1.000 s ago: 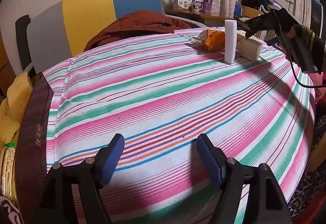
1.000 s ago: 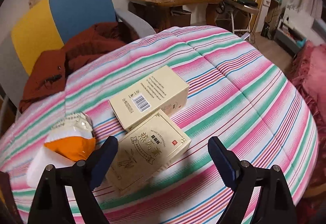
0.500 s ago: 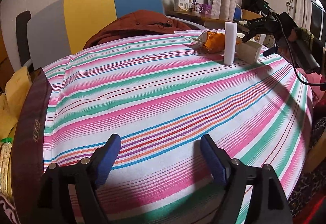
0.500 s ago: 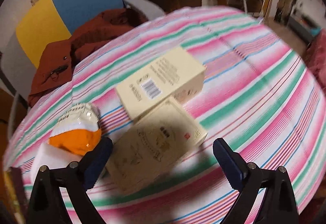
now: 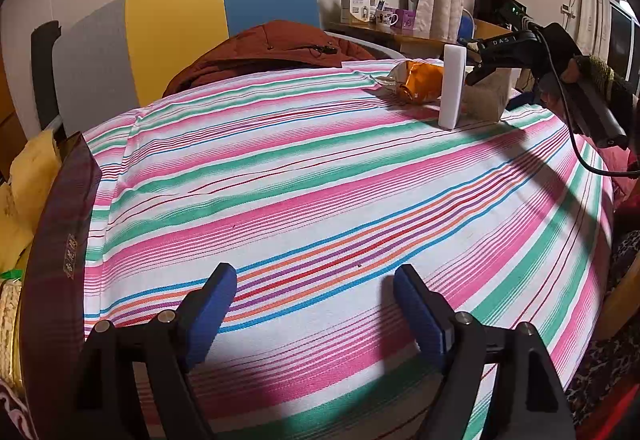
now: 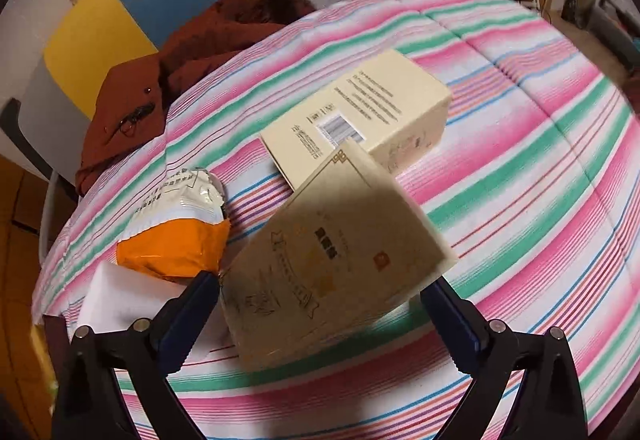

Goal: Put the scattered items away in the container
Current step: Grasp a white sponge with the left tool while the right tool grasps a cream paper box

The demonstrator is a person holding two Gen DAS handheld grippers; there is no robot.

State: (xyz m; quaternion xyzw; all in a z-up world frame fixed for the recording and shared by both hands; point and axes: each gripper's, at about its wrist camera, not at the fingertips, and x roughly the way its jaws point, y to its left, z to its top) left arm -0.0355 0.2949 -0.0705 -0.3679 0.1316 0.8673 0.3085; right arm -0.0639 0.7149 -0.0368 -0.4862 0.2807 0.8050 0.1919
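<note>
Two cream boxes lie at the far end of the striped tablecloth [image 5: 320,167]. The nearer cream box [image 6: 336,264] leans on the second box [image 6: 360,111]. My right gripper [image 6: 320,284] points steeply down over the nearer box, straddling it. Its jaws are closing, and I see no firm press from the blue pads. An orange and white snack bag [image 6: 176,228] and a white block [image 6: 120,300] sit to the left of that box. From the left wrist, the block [image 5: 452,87] stands upright beside the bag [image 5: 420,81]. My left gripper [image 5: 314,276] is open over bare cloth.
A dark plaid container wall [image 5: 60,240] runs along the table's left edge, with yellow things [image 5: 24,191] behind it. A rust-red jacket [image 5: 272,51] lies on the yellow and blue chair [image 5: 200,19] beyond the table. A desk with mugs [image 5: 384,17] stands further back.
The right gripper has tipped downward and closed in on the nearer cream box, which now sits between its fingers. The left gripper's jaws have spread slightly, and it has stayed where it was.
</note>
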